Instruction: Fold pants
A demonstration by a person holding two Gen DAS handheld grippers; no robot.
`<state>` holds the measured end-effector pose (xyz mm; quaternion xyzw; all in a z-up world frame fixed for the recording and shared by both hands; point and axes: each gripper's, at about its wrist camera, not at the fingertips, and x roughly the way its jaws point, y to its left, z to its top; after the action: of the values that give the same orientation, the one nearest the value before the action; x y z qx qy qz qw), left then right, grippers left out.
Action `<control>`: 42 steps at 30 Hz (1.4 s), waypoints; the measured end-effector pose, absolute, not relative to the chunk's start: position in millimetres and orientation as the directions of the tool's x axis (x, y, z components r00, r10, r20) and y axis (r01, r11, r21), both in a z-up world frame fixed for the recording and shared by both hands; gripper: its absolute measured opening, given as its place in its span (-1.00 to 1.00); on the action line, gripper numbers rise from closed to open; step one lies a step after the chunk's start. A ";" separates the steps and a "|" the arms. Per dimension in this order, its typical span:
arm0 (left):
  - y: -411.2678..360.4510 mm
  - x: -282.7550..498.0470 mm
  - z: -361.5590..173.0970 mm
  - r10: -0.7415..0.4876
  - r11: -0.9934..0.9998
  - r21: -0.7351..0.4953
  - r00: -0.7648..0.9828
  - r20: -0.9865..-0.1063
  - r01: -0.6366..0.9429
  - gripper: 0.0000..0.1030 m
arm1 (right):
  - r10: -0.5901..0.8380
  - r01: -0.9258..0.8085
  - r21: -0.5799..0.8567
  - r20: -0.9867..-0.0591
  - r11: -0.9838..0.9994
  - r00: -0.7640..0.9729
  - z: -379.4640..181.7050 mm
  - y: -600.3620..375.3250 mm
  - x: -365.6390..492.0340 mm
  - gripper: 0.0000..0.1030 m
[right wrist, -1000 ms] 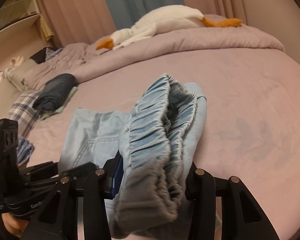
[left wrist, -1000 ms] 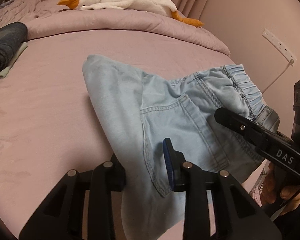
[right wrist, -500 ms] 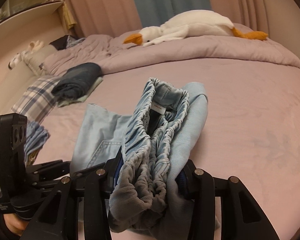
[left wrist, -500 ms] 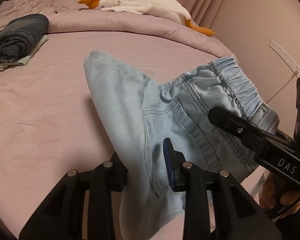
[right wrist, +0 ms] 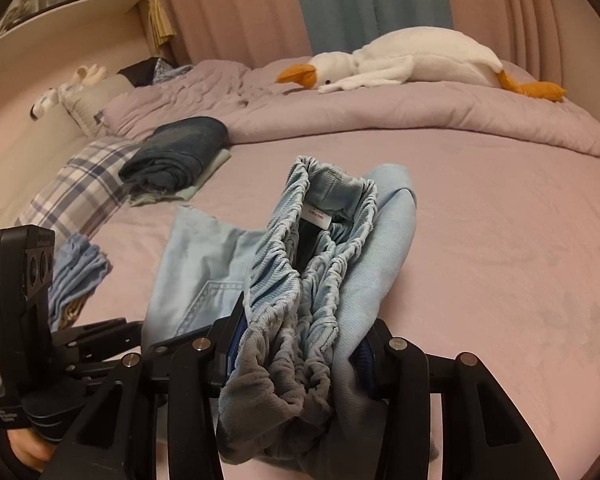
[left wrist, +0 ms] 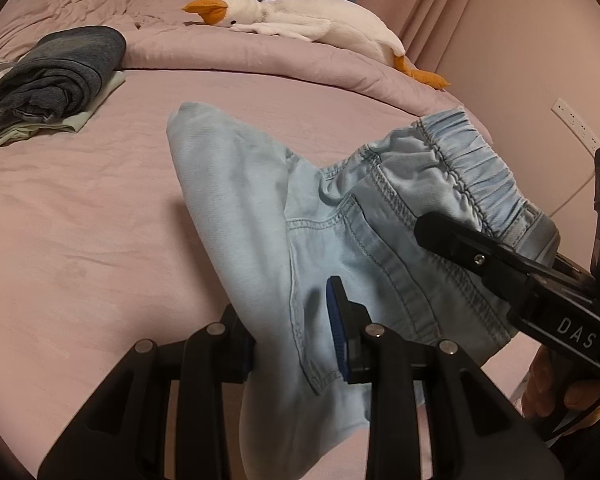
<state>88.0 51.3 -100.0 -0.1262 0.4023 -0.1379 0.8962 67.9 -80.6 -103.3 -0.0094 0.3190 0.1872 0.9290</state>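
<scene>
Pants [left wrist: 340,216] pinched in both grippers, lifted over the bed [left wrist: 80,220]

Left gripper [left wrist: 292,340] clamped on the leg fabric, right gripper [right wrist: 300,356] on the bunched waistband; bare sheet toward 9 o'clock; waistband gaping wider than before.

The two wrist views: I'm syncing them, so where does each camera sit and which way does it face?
Left wrist: on the left gripper, facing up the bed, pants clamped; right gripper and a hand show.
Right wrist: on the right gripper, facing the goose, waistband clamped; left gripper shows.
Shared: pants, goose, dark stack.
</scene>
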 end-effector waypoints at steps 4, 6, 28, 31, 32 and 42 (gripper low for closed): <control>58.6 94.6 -100.0 -0.339 0.933 -0.333 0.642 -0.687 0.136 -0.44 | 0.347 -0.364 0.096 -0.598 0.926 0.723 -102.8 -71.3 74.4 -0.09; 61.4 95.6 -99.7 -0.335 0.934 -0.331 0.645 -0.687 0.133 -0.44 | 0.348 -0.368 0.094 -0.596 0.925 0.723 -102.4 -67.4 76.9 -0.09; 80.7 131.7 -97.7 -0.319 0.938 -0.325 0.658 -0.682 0.118 -0.44 | 0.358 -0.395 0.072 -0.591 0.916 0.723 -95.8 -46.2 106.5 -0.09; 82.5 138.4 -97.6 -0.319 0.939 -0.322 0.660 -0.681 0.121 -0.44 | 0.358 -0.391 0.077 -0.587 0.917 0.726 -93.7 -44.2 115.4 -0.09; 82.9 141.3 -97.7 -0.320 0.939 -0.322 0.659 -0.681 0.123 -0.44 | 0.359 -0.390 0.078 -0.586 0.917 0.726 -93.5 -43.9 117.5 -0.09; 78.4 159.7 -101.7 -0.318 0.942 -0.308 0.647 -0.693 0.133 -0.44 | 0.354 -0.377 0.088 -0.586 0.922 0.729 -97.7 -45.5 131.6 -0.09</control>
<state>159.7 78.4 -101.7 -0.1153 0.4008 -0.1254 0.9002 131.6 -45.5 -97.7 -0.0187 0.3112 0.1967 0.9296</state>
